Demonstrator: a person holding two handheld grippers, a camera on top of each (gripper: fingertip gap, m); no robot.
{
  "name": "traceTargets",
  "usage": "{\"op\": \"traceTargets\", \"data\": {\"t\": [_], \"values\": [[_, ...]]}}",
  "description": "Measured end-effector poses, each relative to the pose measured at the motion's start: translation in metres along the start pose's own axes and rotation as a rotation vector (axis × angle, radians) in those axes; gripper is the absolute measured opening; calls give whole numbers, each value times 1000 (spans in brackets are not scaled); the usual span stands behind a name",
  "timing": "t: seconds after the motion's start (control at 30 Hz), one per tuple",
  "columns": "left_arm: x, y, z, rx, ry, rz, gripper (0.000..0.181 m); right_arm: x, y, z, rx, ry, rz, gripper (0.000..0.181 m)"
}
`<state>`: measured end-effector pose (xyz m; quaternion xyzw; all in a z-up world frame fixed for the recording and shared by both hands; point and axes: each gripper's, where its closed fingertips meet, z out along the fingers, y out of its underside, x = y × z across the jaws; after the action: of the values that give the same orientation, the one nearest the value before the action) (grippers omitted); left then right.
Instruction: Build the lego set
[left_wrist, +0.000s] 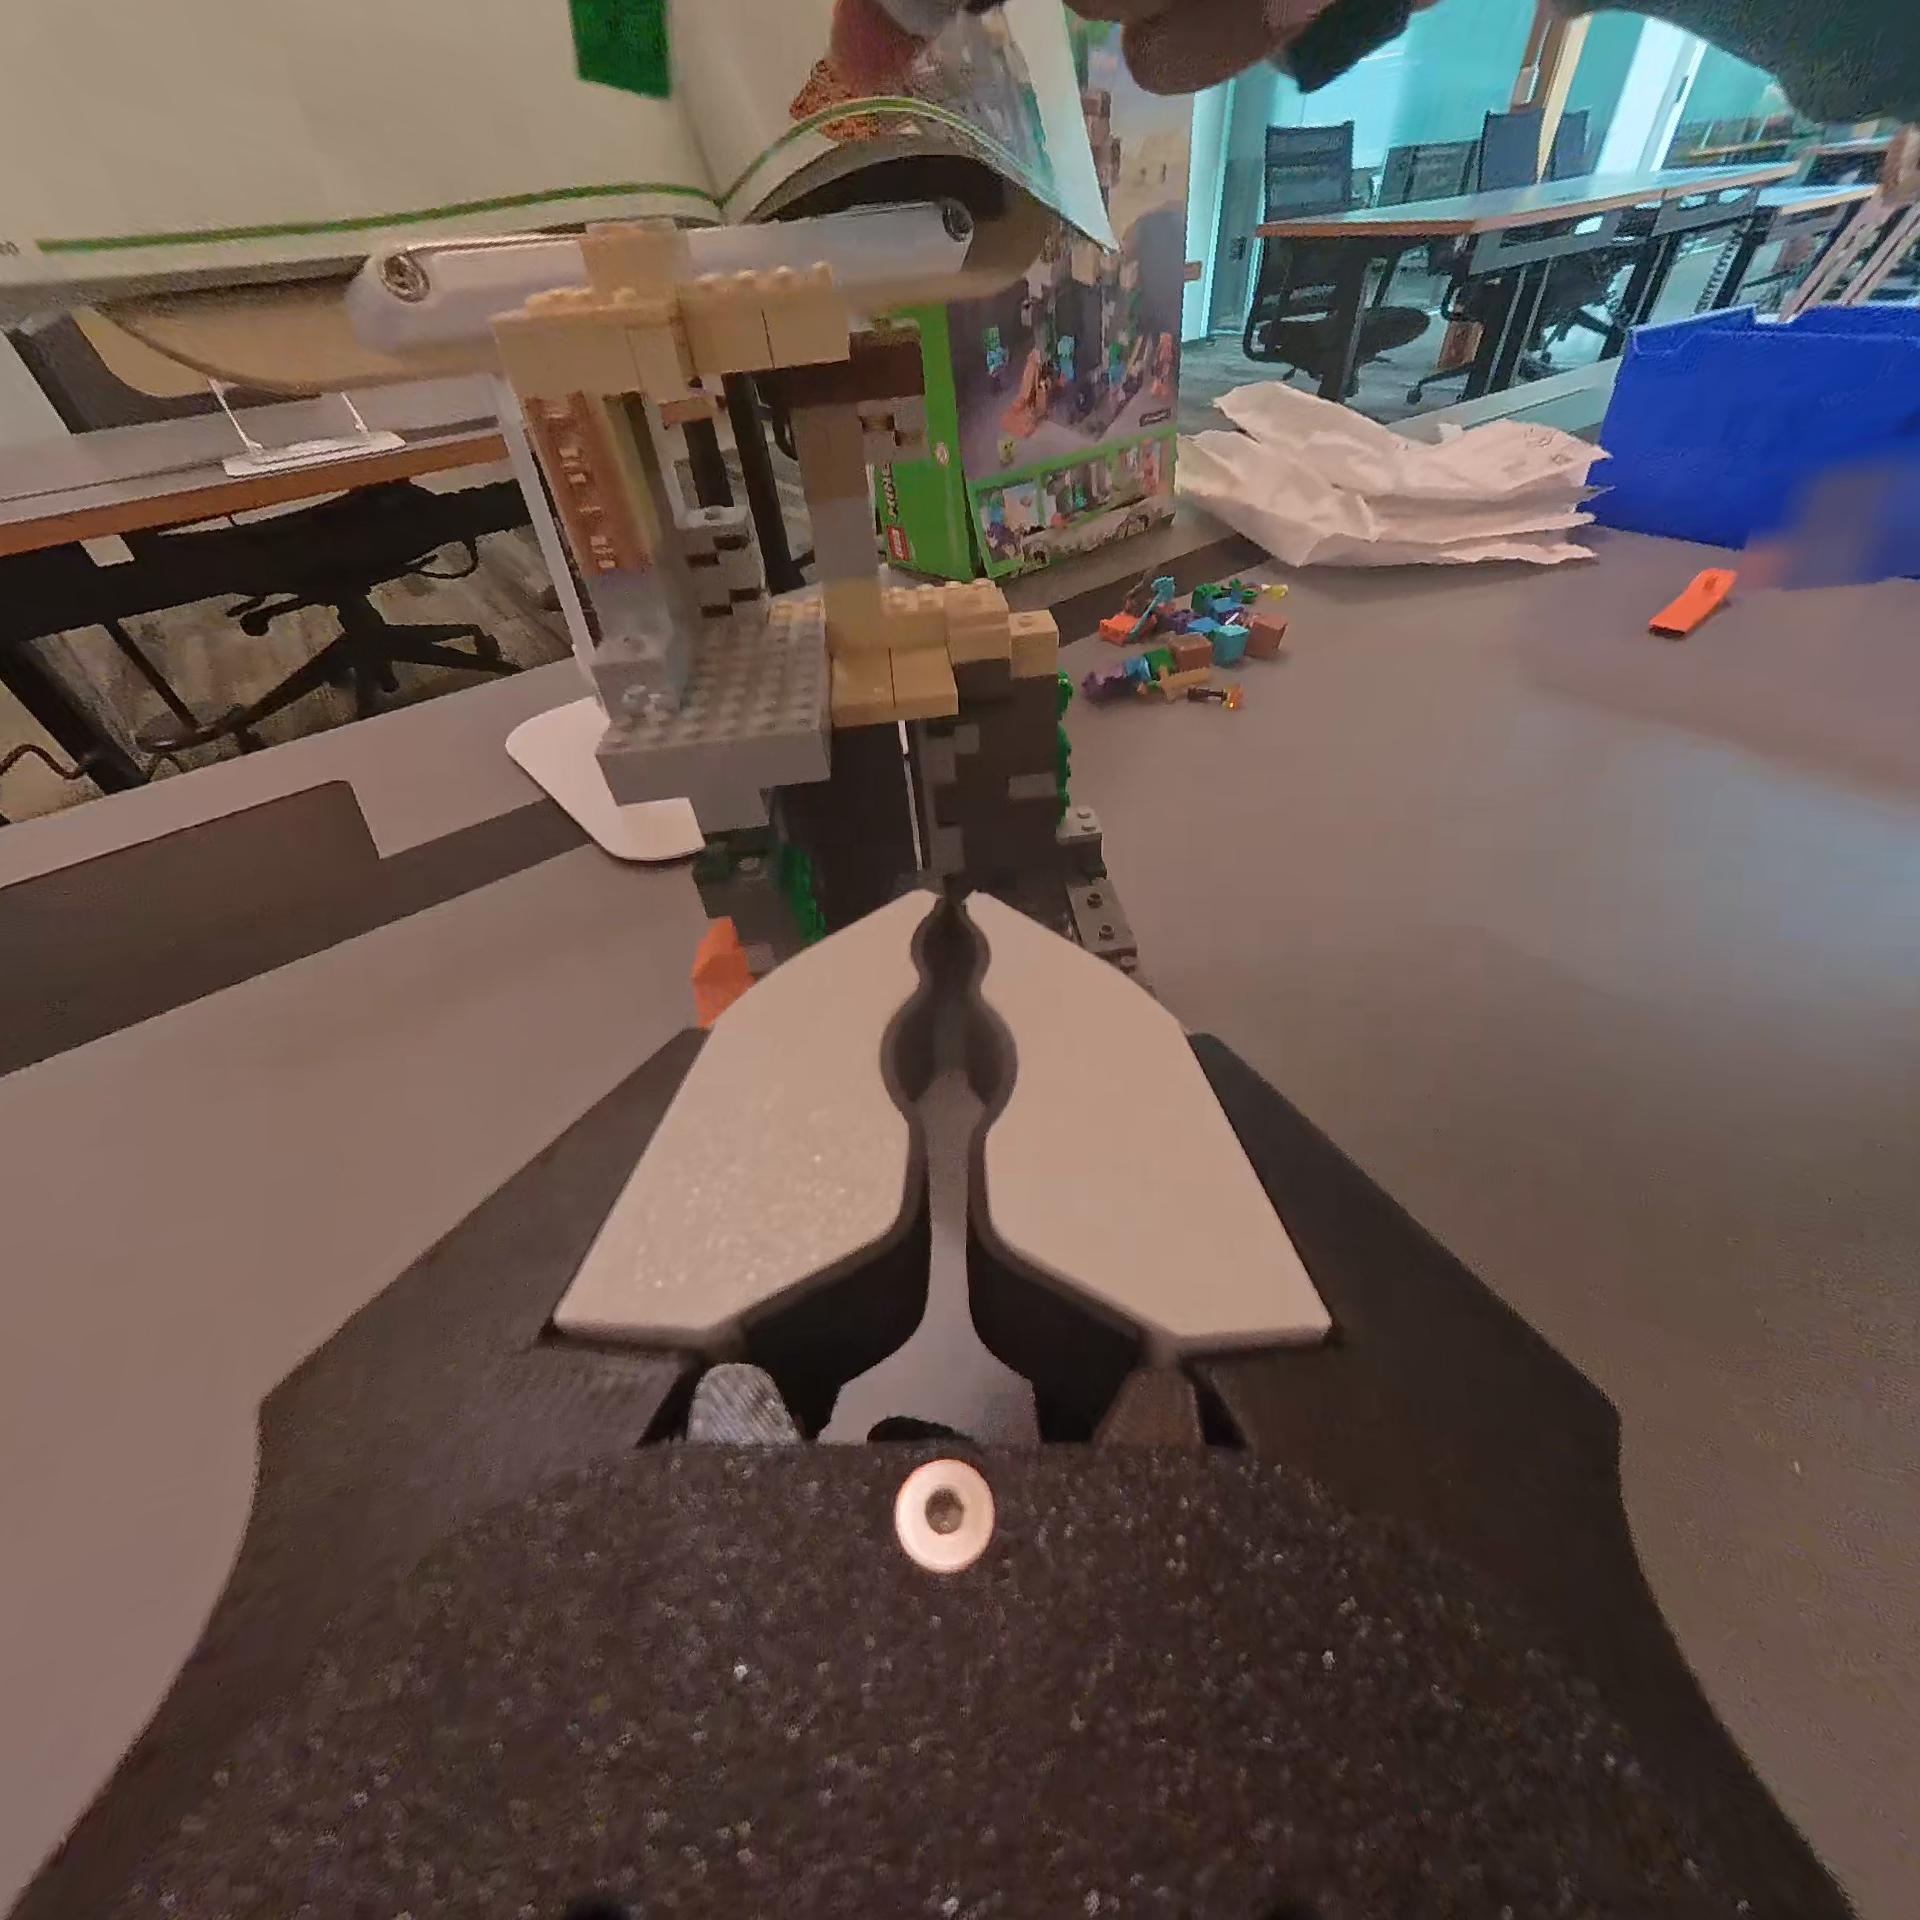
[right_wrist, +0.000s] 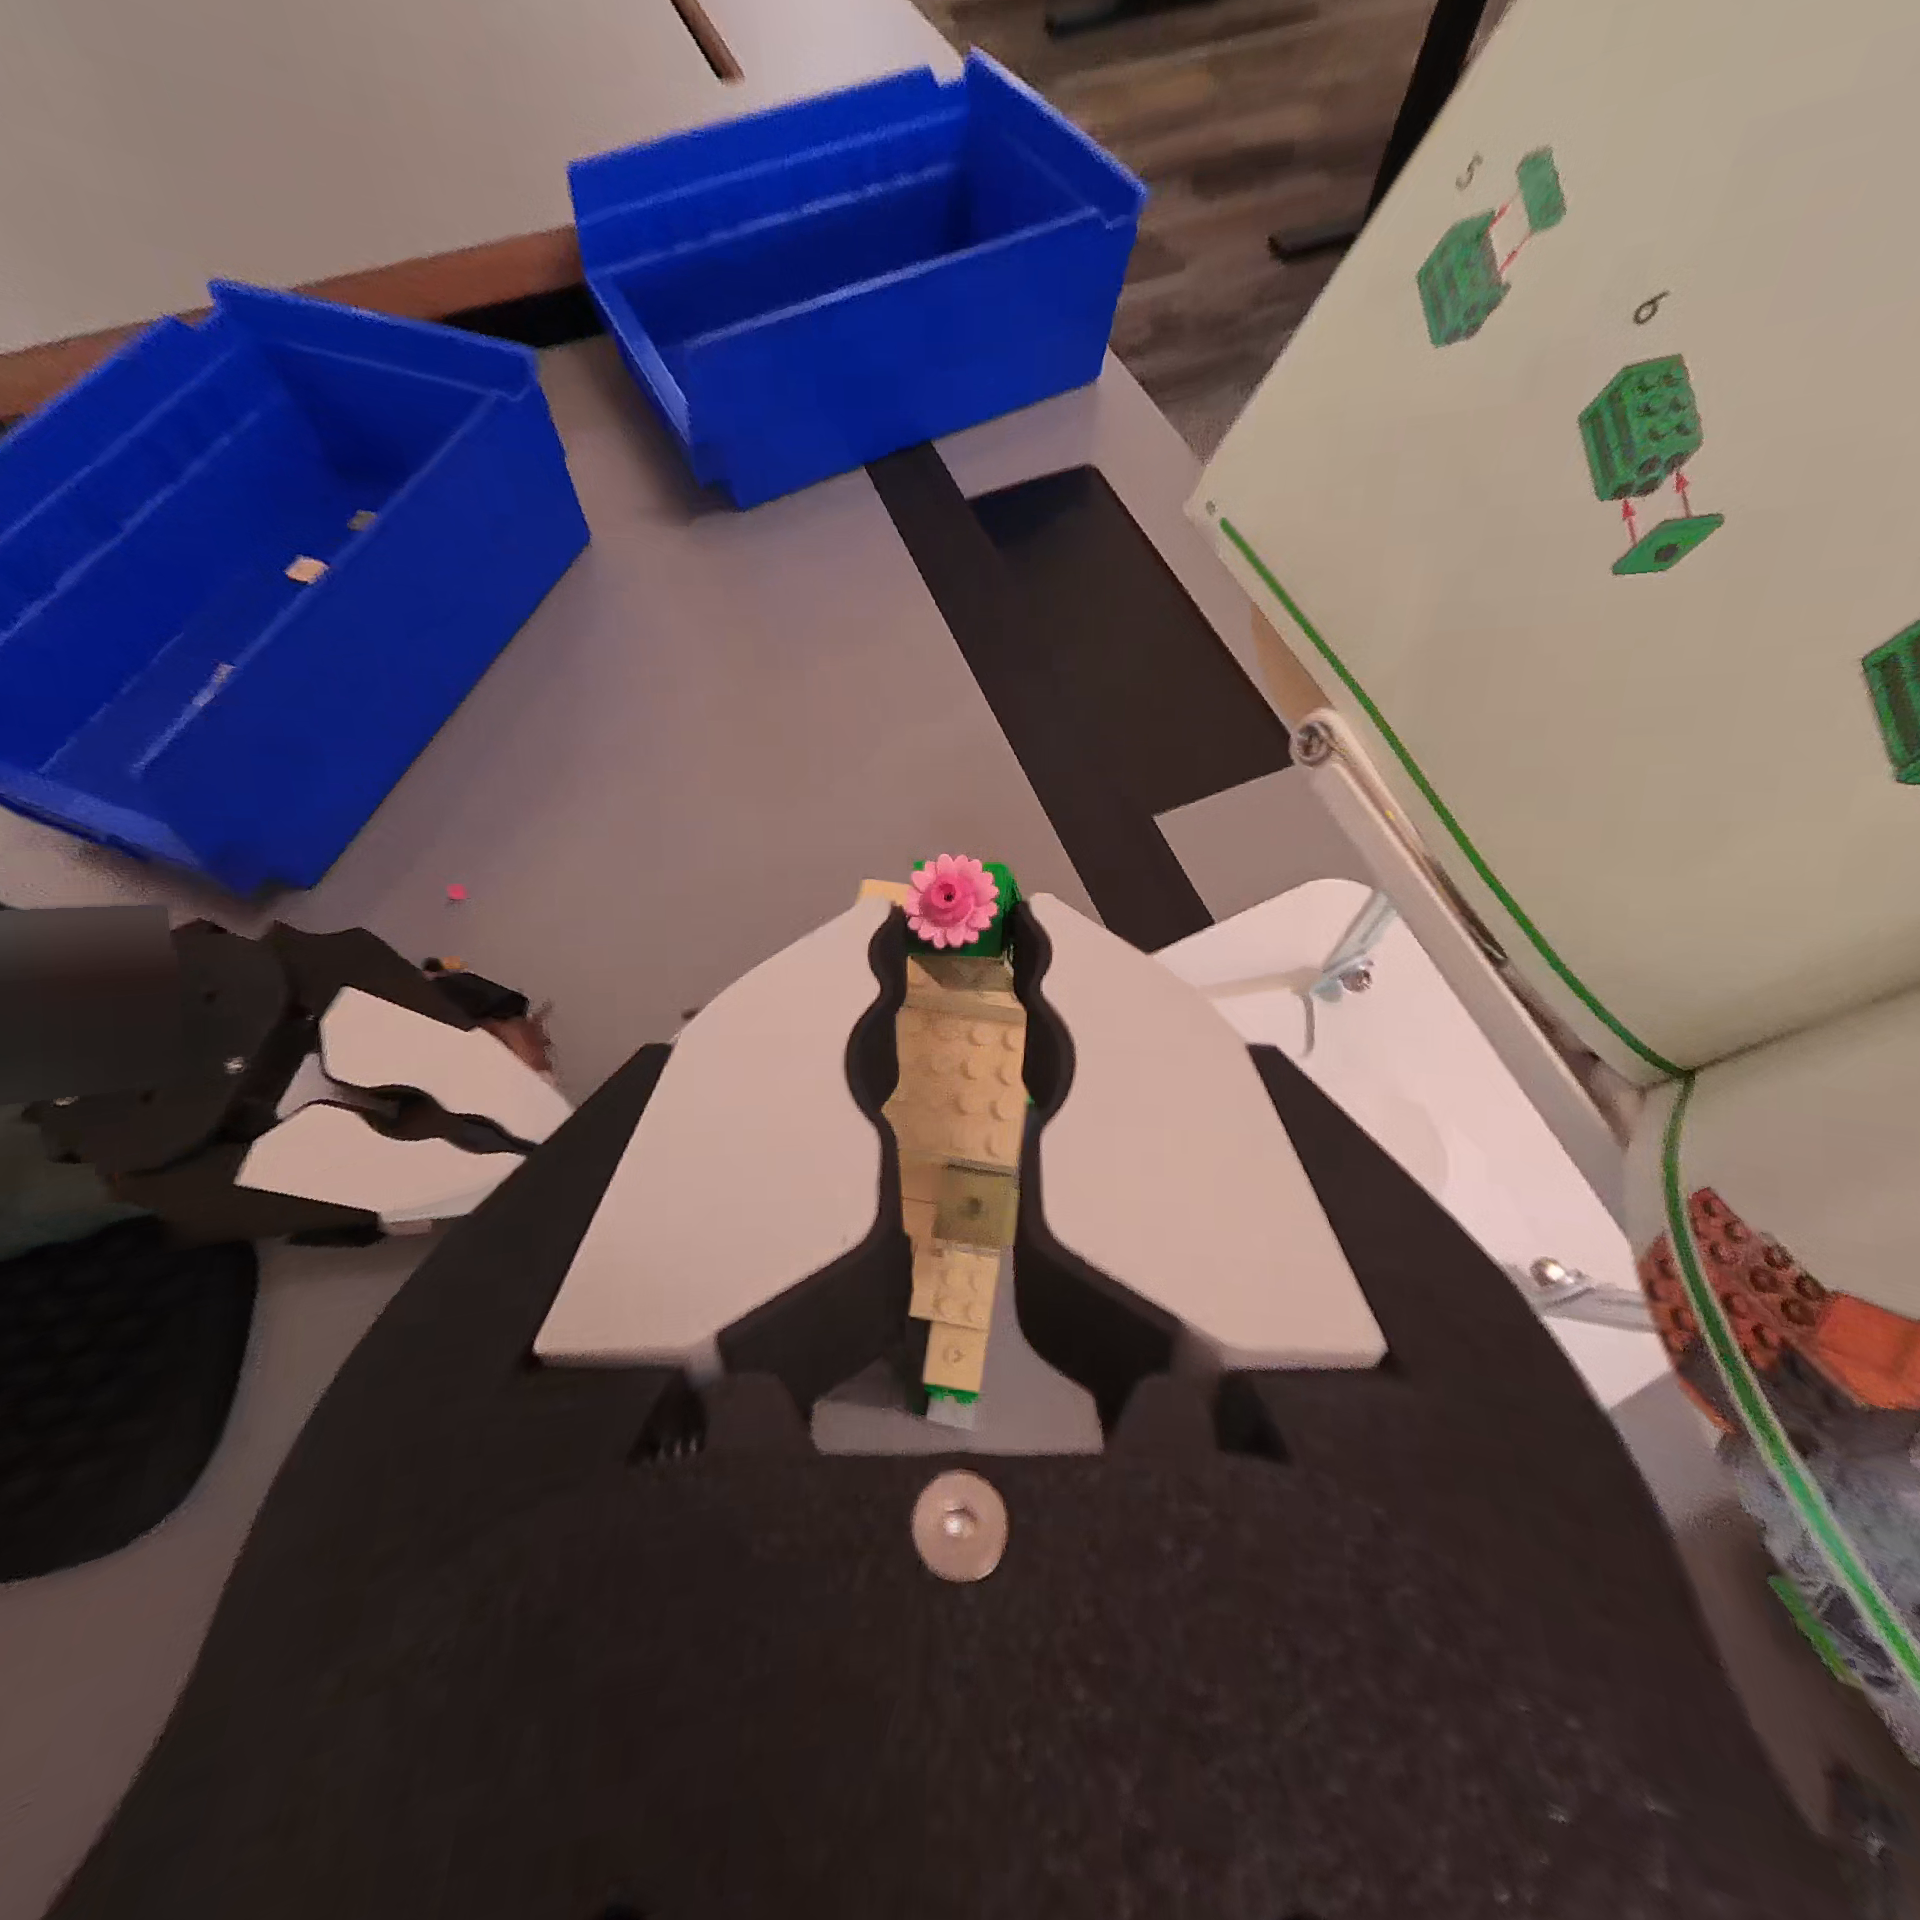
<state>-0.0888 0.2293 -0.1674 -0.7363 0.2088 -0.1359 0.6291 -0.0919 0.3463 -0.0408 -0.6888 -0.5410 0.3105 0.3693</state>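
The lego build (left_wrist: 831, 665) stands on the grey table (left_wrist: 1455, 935): tan bricks on top, a grey plate in the middle, dark and green bricks below. My left gripper (left_wrist: 948, 902) is shut, with its tips against the dark lower part of the build. It also shows in the right wrist view (right_wrist: 520, 1127) at the left. My right gripper (right_wrist: 954, 920) looks down from above and is shut on a green block topped by a pink flower (right_wrist: 948, 902). The tan bricks of the build (right_wrist: 961, 1081) show between its fingers, below it.
The open instruction booklet (right_wrist: 1558, 468) rests on a white stand (left_wrist: 582, 769) behind the build. Two blue bins (right_wrist: 260, 644) (right_wrist: 862, 343) stand at the far side. The lego box (left_wrist: 1039, 447), loose pieces (left_wrist: 1184, 644), white paper bags (left_wrist: 1403, 488) and an orange tool (left_wrist: 1688, 603) lie to the right. My hands' fingertips stand some 20 cm from each other.
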Motion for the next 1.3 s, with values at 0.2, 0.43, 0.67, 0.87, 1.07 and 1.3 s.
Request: {"op": "traceTargets", "data": {"t": [0.2, 0.43, 0.67, 0.87, 1.07, 1.3], "values": [[-1, 1, 1, 4, 4, -22, 0, 12, 9, 13, -97, -10, 25, 19], [-2, 1, 1, 4, -3, -19, 0, 8, 11, 12, -122, -17, 32, 19], [2, 3, 1, -17, 18, -36, 0, 5, 11, 14, -138, -12, 37, 19], [5, 3, 1, -17, 25, -32, 0, 7, 11, 14, -139, -40, 84, 19], [6, 5, 2, -21, 29, -29, 0, 8, 11, 15, -145, -44, 106, 19], [7, 5, 3, -24, 32, -26, 0, 7, 11, 15, -150, -49, 152, 19]]}}
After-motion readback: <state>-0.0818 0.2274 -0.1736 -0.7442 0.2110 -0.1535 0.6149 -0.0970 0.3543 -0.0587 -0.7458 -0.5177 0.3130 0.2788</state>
